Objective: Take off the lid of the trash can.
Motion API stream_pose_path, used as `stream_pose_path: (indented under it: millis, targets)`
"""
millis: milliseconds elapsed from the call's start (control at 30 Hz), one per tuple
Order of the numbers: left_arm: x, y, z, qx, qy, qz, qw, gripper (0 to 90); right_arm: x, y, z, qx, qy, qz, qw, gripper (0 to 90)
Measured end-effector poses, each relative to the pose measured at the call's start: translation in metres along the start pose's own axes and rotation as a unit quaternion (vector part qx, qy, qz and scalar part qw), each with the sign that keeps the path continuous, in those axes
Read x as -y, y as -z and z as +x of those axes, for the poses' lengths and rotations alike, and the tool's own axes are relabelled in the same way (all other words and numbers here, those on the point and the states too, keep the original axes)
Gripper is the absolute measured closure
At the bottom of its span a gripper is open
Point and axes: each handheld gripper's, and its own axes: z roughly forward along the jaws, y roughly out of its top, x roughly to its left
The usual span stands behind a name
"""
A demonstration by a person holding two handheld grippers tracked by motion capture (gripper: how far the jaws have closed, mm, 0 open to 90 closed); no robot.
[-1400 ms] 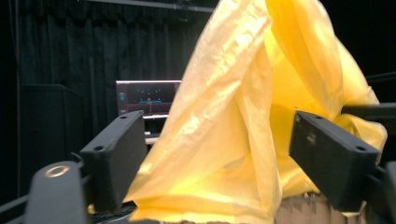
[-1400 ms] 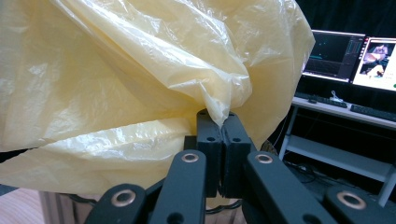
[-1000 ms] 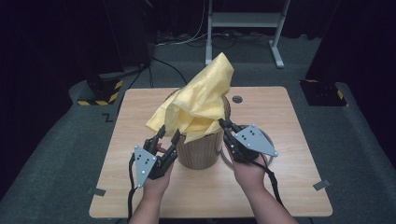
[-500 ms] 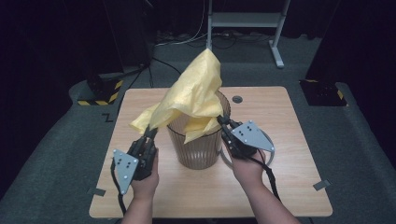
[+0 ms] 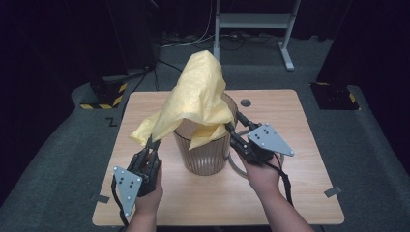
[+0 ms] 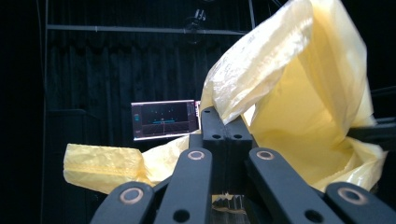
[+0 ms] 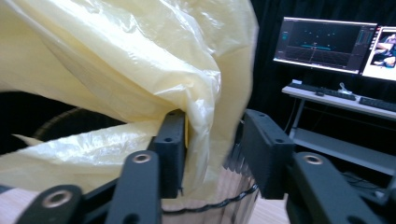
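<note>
Standing on one pale wooden table, well in from every edge with bare board all round, is one ribbed translucent brown plastic bin, and one crinkly yellow plastic bag billows up out of its mouth and spills over the rim toward the left. Two black grippers flank the bin: the left gripper has its jaws pinched tight on the bag's hanging left edge, while the right gripper, at the rim's right side, has just been opening, its jaws now parted with a fold of film loose between them.
</note>
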Motion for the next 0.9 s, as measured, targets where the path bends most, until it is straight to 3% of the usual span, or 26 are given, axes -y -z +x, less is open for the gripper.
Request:
stream_pose_path:
  millis: [167,300,433,533,633,733,900]
  targets:
    - [0.003,-0.004,-0.004,0.003,0.001,0.005,1.0,89.6,-0.003,0.019,0.003,-0.011,-0.013,-0.021,0.9996,56.5]
    - [0.006,-0.007,-0.005,0.004,0.002,0.008,1.0,89.6,-0.003,0.026,0.011,-0.019,-0.008,-0.03,0.9994,58.8]
    - [0.002,-0.005,0.002,-0.01,0.006,0.0,0.9999,89.7,-0.001,0.005,0.015,-0.008,0.005,-0.015,0.9999,62.5]
    - [-0.009,0.001,0.012,-0.024,0.009,-0.019,0.9995,89.7,0.002,-0.021,0.009,0.003,0.006,0.012,0.9999,63.1]
    - [-0.019,0.007,0.017,-0.03,0.009,-0.034,0.9989,89.7,0.003,-0.034,0.003,0.007,-0.002,0.023,0.9997,62.2]
    - [-0.017,0.007,0.013,-0.027,-0.003,-0.034,0.9991,89.7,0.004,-0.032,0.002,0.001,-0.011,0.029,0.9995,58.3]
    - [-0.006,0.004,-0.001,-0.007,-0.006,-0.016,0.9998,89.7,0.007,-0.016,0.008,-0.013,-0.007,0.029,0.9995,54.0]
